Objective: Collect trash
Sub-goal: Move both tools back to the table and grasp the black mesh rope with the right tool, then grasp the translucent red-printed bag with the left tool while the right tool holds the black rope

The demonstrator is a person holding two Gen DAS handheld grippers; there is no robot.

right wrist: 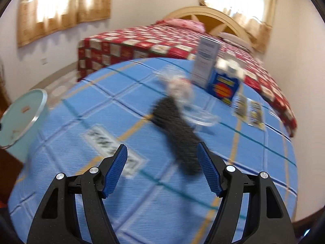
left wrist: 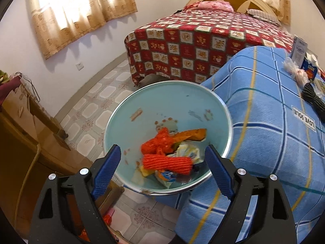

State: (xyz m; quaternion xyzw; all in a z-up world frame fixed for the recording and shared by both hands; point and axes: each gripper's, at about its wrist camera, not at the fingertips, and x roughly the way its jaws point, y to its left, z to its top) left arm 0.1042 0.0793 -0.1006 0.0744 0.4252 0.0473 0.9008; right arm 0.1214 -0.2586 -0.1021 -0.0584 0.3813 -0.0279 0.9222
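Note:
A pale blue trash bin point(left wrist: 154, 101) stands on the floor beside a table under a blue checked cloth point(left wrist: 270, 134). Inside lie orange net pieces point(left wrist: 164, 161), an orange wrapper point(left wrist: 191, 134) and crumpled wrappers. My left gripper point(left wrist: 162, 154) hovers open above the bin's mouth, nothing between its blue pads. In the blurred right wrist view, my right gripper point(right wrist: 162, 152) is open over the blue cloth point(right wrist: 101, 101). A dark mesh bundle point(right wrist: 176, 130) lies just ahead of it, close to the right pad. The bin point(right wrist: 22, 113) sits at the far left there.
On the cloth stand a white carton point(right wrist: 205, 61), a blue box point(right wrist: 225, 87), crumpled clear plastic point(right wrist: 178, 87) and flat sachets point(right wrist: 247, 111). A bed with a red patterned cover point(left wrist: 182, 46) lies behind. A wooden cabinet point(left wrist: 26, 134) stands left of the bin.

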